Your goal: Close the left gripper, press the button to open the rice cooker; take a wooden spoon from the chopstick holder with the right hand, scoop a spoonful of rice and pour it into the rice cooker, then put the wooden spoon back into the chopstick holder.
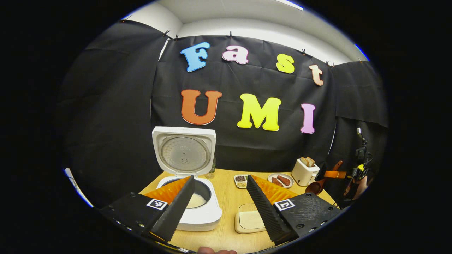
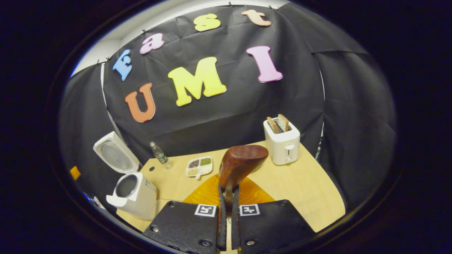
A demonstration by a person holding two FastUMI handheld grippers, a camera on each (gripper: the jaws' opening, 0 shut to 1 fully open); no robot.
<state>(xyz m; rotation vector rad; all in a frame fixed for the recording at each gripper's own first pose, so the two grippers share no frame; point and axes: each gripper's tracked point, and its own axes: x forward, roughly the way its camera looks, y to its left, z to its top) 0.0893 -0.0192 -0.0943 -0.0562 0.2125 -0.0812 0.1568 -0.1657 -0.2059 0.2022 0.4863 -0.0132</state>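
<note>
Right gripper [image 2: 227, 211]: jaws clamped on the wooden spoon [image 2: 240, 164] handle, long axis running straight out ahead of the jaws, bowl end up and forward. Left gripper [image 1: 220, 206]: jaws apart, holding nothing. Rice cooker [image 1: 192, 203] sits just ahead-left of the left jaws, lid up, rice visible in the pot; from the right jaws it's well off to the left. Rice tray [image 1: 250, 221] lies between the left jaws, low. Pale wood bench [image 2: 303, 187], black cloth booth walls.
</note>
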